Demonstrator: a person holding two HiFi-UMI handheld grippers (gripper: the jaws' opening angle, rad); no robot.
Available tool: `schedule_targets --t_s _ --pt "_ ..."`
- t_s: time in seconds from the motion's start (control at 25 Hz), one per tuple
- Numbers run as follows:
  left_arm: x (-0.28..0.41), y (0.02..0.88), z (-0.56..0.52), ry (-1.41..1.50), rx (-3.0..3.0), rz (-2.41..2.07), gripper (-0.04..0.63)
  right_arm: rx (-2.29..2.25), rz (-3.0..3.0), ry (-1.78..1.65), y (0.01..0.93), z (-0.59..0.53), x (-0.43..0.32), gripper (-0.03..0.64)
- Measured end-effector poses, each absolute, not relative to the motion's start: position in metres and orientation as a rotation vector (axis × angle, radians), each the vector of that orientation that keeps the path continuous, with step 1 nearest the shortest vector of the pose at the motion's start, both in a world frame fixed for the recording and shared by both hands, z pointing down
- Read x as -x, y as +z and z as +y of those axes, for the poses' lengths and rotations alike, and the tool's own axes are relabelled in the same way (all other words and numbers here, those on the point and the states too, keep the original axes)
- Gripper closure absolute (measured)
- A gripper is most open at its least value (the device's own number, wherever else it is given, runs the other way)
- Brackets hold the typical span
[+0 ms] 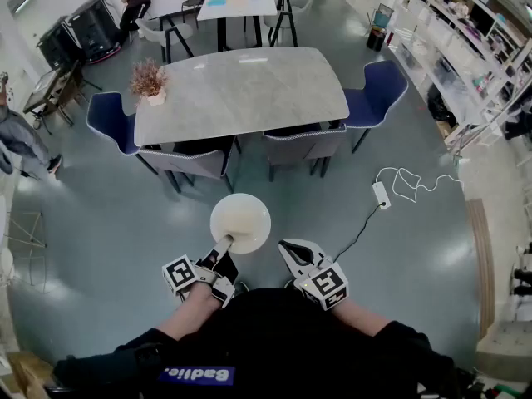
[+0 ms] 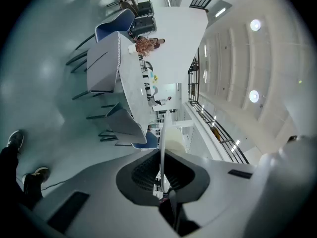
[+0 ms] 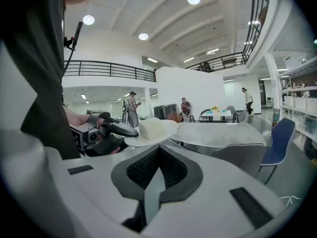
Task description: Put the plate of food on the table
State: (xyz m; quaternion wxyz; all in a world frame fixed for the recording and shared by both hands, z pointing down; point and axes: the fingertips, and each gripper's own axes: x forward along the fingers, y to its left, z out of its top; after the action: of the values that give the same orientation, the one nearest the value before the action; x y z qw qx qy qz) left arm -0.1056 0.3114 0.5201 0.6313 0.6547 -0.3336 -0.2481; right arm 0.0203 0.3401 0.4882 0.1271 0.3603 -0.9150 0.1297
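Observation:
A white plate with a pale mound of food hangs level over the floor, short of the grey marble table. My left gripper is shut on the plate's near rim. In the left gripper view the plate shows edge-on, pinched between the jaws of that gripper. My right gripper is held beside the plate, apart from it, shut with nothing in it. The right gripper view shows its closed jaws, the plate, the left gripper and the table beyond.
Two grey chairs stand along the table's near side, with blue chairs at its ends. A potted plant sits on the table's left end. A power strip and cable lie on the floor at the right. Shelving lines the right wall.

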Motion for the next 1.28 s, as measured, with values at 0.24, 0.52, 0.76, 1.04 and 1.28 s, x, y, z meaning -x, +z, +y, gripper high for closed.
schedule_targets --t_s 0.24,0.52,0.76,1.04,1.28 --pt "0.103 0.522 0.315 -0.571 -1.494 -0.762 0.572 -1.043 -2.66 0.378 0.491 0.343 -0.023 0.607" --pt "0.103 0.52 0.315 -0.569 -1.488 -0.773 0.572 -1.029 -2.674 0.379 0.489 0.342 -0.022 0.606" --pt "0.098 0.517 0.319 -0.58 -1.485 -0.791 0.572 -1.017 -2.703 0.407 0.488 0.344 -0.03 0.606" --pt "0.083 0.512 0.32 -0.636 -1.471 -0.836 0.572 -0.979 -2.733 0.39 0.49 0.341 -0.055 0.606" --pt "0.062 0.519 0.321 -0.683 -1.444 -0.869 0.572 -0.936 -2.735 0.409 0.496 0.339 -0.083 0.606"
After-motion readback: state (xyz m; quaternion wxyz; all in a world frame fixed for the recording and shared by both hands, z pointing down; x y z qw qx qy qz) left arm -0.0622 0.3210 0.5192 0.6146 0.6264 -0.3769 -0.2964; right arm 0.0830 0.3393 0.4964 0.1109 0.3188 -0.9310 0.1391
